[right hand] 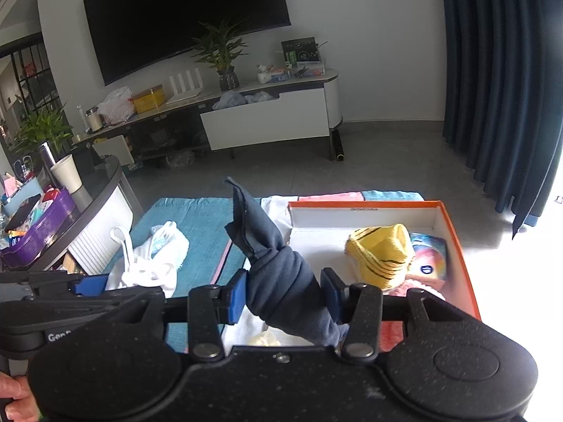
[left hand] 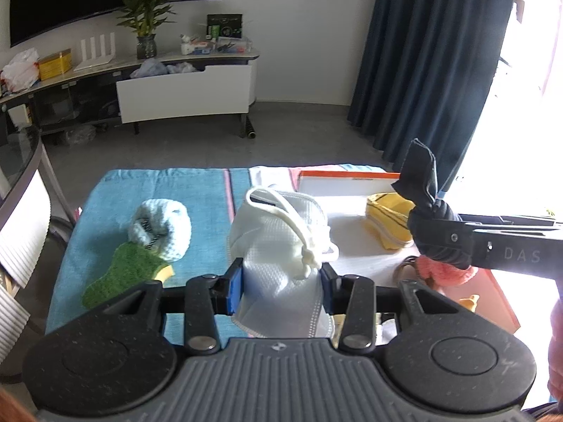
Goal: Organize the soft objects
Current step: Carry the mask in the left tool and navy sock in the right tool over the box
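My left gripper (left hand: 281,281) is shut on a white drawstring pouch (left hand: 278,239), lifted over the blue towel (left hand: 147,190). My right gripper (right hand: 285,293) is shut on a knotted dark navy cloth (right hand: 278,274), held above the orange-rimmed white box (right hand: 457,218); the same cloth (left hand: 422,190) shows at the right of the left wrist view. In the box lie a yellow striped knit piece (right hand: 381,253), a pink fluffy item (left hand: 443,270) and a colourful round item (right hand: 429,256). On the towel rest a light blue knit bootie (left hand: 162,228) and a green scrub pad (left hand: 123,274).
A dark rounded table (right hand: 105,176) with a purple basket (right hand: 38,232) and a white cup (right hand: 67,172) stands at the left. Beyond grey floor are a TV stand (right hand: 267,123), a plant (right hand: 221,52) and dark blue curtains (right hand: 499,70). A hand (right hand: 17,401) shows at lower left.
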`<state>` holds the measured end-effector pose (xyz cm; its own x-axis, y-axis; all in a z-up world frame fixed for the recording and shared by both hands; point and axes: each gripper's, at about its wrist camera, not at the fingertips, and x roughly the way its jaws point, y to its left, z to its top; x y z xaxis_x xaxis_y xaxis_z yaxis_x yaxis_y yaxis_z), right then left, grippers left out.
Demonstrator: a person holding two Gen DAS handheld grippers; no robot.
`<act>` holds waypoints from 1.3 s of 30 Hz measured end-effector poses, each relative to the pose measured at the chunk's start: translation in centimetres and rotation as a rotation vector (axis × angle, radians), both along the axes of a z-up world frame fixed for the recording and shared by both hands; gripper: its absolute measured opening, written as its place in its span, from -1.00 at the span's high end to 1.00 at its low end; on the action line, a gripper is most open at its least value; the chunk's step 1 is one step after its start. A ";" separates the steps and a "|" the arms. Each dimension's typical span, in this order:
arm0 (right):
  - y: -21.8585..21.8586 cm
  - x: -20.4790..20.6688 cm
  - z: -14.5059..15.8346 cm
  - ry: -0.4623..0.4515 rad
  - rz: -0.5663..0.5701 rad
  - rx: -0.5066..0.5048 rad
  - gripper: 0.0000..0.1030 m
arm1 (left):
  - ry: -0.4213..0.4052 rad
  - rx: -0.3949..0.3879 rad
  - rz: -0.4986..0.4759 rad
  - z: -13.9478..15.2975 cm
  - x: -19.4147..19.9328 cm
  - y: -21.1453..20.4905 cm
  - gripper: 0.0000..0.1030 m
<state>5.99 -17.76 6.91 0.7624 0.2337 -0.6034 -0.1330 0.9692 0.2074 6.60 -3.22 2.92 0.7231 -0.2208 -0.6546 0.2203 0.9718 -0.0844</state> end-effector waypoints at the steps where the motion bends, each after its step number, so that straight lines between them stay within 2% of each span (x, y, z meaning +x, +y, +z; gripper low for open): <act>1: -0.2 -0.1 0.0 -0.002 -0.005 -0.002 -0.08 | -0.003 0.003 -0.005 0.0 0.0 -0.3 0.16; 39: -4.5 -1.1 0.9 -0.026 -0.089 0.003 -0.08 | -0.022 0.019 -0.111 0.2 0.3 -5.1 0.16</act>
